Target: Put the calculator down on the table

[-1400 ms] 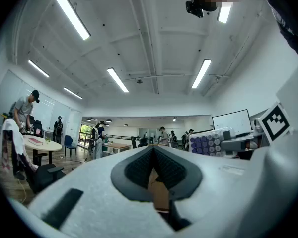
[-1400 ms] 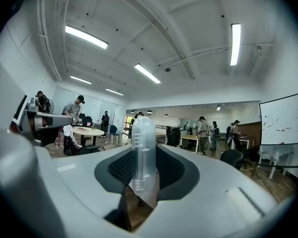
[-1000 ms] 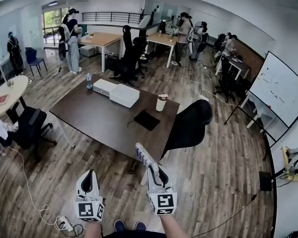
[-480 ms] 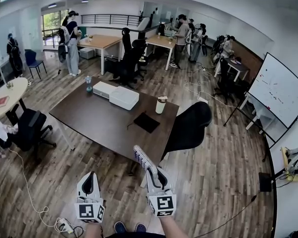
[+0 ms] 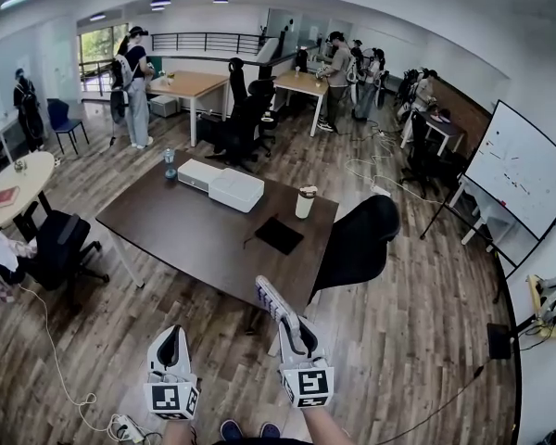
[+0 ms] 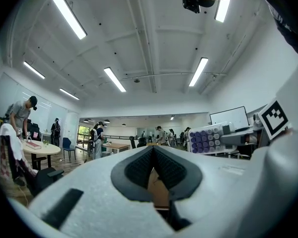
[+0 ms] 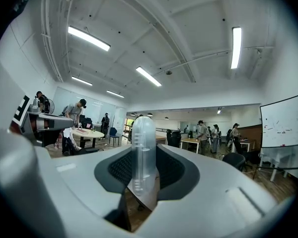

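The person stands on the wood-plank floor (image 5: 102, 341) with both white two-jaw tongs held out level in front of them. The left tongs (image 5: 172, 334) are clenched on nothing: the dark ribbed pads meet at the tips, and only floor and furniture show through the slit behind them. Just beside them, at 3 o'clock, the right tongs (image 5: 287, 327) are grasping the slim white calculator with purple keys (image 5: 271, 297). Its near end is pinched between the pads. The rest juts out past the tips towards 11 o'clock, turned on edge between the jaws, with the key side facing the left tongs.

The calculator is up in the air and not resting on anything. From above, its far end lines up with the near edge of the dark brown rectangular surface (image 5: 195, 235), though I cannot tell whether it reaches over that edge.

A black swivel chair (image 5: 357, 239) is pulled up at the surface's corner, at 1 o'clock from the tongs. On the surface, from nearest to farthest, are:
- a flat black pad (image 5: 280, 235)
- a pale cup with a dark lid (image 5: 305, 202)
- two white boxes side by side (image 5: 224, 184)
- a small bottle (image 5: 170, 163) at the far corner

Beyond these there are more desks with people standing at them, and a whiteboard (image 5: 524, 170) off at 2 o'clock.
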Motion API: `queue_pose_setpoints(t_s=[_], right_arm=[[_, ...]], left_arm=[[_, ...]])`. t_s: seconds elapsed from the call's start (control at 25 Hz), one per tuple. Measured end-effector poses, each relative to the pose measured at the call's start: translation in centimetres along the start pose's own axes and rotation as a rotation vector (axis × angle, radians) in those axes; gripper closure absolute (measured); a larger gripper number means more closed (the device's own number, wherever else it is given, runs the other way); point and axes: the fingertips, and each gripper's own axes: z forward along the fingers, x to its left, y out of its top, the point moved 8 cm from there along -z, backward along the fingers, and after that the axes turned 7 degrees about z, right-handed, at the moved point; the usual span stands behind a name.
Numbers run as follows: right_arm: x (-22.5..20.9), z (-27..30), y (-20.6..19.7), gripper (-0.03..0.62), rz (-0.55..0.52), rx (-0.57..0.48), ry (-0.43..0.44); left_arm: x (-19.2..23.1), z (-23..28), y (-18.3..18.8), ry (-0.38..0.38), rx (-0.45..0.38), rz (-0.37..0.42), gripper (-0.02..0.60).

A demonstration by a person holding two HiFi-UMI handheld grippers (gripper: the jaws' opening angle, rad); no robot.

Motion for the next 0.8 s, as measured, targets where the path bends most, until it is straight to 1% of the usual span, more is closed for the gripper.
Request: queue_pose_setpoints(t_s=[0.2,0.44,0.8], right_arm=[[1.4,1.0,-0.1,0.477,0.004,-0.013,-0.005],[3.6,1.4,-0.6,0.477,0.030,-0.028,-0.022],[4.8,1.8,-0.4,0.477,0.022,-0.029,-0.030]], left_arm=[[1.6,-0.3,-0.1,-0.002,-0.006,0.013,0.586],[4.2,-0.7,-0.6,-0.025,-0.001,0.028,0.586],[5.1,-0.4,-0.7,-0.061,-0.015,0.012,0.586]])
